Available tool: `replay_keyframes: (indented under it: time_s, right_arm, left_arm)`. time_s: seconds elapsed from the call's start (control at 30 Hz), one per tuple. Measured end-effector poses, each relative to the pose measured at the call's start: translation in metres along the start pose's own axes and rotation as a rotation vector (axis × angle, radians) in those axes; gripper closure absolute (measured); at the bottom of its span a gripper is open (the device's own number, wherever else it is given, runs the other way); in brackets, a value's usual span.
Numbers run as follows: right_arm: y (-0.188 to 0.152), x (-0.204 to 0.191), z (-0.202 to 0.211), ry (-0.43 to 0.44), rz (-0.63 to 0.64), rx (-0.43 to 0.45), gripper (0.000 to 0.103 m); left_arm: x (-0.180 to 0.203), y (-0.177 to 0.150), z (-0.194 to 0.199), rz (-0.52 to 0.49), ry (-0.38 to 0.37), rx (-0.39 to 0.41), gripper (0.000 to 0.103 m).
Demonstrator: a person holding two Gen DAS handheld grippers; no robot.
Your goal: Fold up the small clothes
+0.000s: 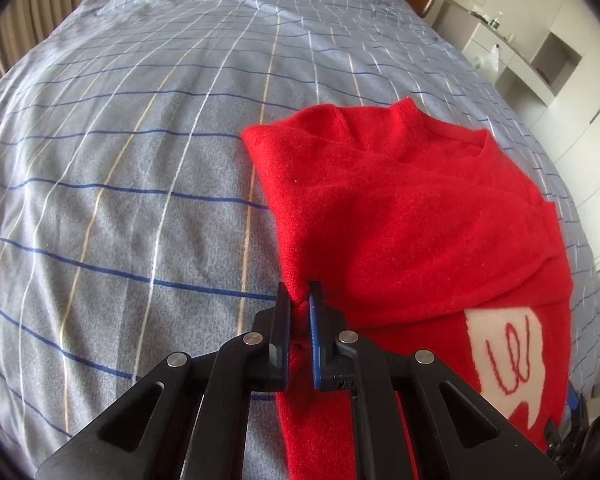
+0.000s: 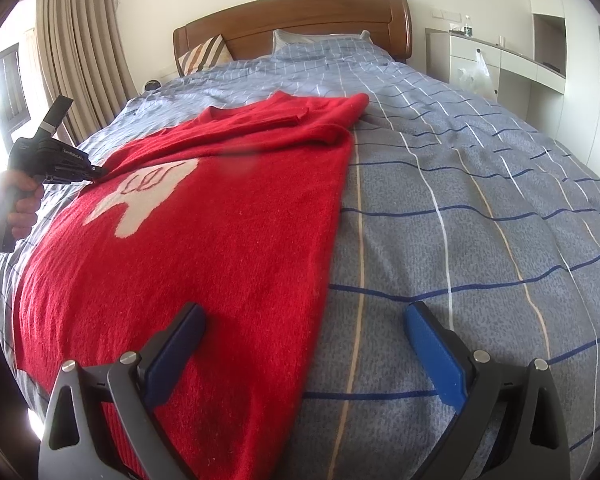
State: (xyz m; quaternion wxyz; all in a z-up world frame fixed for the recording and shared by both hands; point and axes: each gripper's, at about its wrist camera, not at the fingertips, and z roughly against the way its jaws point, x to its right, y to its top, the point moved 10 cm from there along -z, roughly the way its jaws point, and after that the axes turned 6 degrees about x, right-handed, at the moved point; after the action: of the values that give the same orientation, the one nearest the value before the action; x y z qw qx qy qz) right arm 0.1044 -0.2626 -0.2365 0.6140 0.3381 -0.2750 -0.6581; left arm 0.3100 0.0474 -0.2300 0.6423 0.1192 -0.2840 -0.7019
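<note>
- Red sweater (image 2: 204, 216) is lying on the checked bed (image 2: 480, 208), sleeve folded in.
- Left gripper (image 1: 299, 300) is pinching its edge, likely to fold.
- Right gripper (image 2: 304, 320) is hovering released beside its hem.

The left gripper (image 1: 299, 294) has its jaws drawn almost together, pinching a fold of red sweater (image 1: 400, 208) at the garment's edge, close to the bed's (image 1: 120, 160) left side. In the right wrist view this left gripper (image 2: 96, 171) reaches in level from the bed's left edge, its handle wrapped by the person's left hand (image 2: 18, 204) (only fingers and part of the palm show). The right gripper (image 2: 304, 318) hangs over the bed's near end with its blue-padded jaws spread wide, one over the sweater, one over the cover, gripping nothing.
</note>
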Motion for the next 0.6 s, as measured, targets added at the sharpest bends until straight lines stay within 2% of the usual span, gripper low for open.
replay_keyframes:
  time_s: [0.1, 0.17, 0.2, 0.23, 0.43, 0.53, 0.6]
  right_arm:
    - [0.000, 0.000, 0.001, 0.001, 0.006, 0.000, 0.004]
    - [-0.001, 0.000, 0.001, 0.000, 0.007, -0.001, 0.004]
    - [0.000, 0.000, 0.000, -0.001, 0.008, -0.001, 0.004]
    - [0.000, 0.001, 0.000, -0.001, 0.007, -0.002, 0.004]
    - [0.004, 0.001, 0.006, 0.006, -0.015, 0.007, 0.004]
    - [0.010, 0.002, 0.014, 0.007, -0.027, 0.041, 0.004]
    - [0.016, 0.002, 0.021, 0.002, -0.028, 0.072, 0.004]
  left_arm:
    - [-0.002, -0.003, 0.000, 0.016, -0.003, 0.009, 0.087]
    - [-0.004, -0.004, 0.007, 0.030, -0.015, 0.024, 0.075]
    - [-0.007, -0.004, 0.012, 0.039, -0.011, 0.036, 0.059]
    - [-0.010, -0.004, 0.019, 0.046, -0.006, 0.053, 0.049]
    - [-0.020, -0.011, 0.070, 0.092, -0.052, 0.144, 0.039]
    - [-0.025, -0.018, 0.095, 0.118, -0.058, 0.195, 0.032]
    - [-0.028, -0.024, 0.105, 0.139, -0.059, 0.218, 0.030]
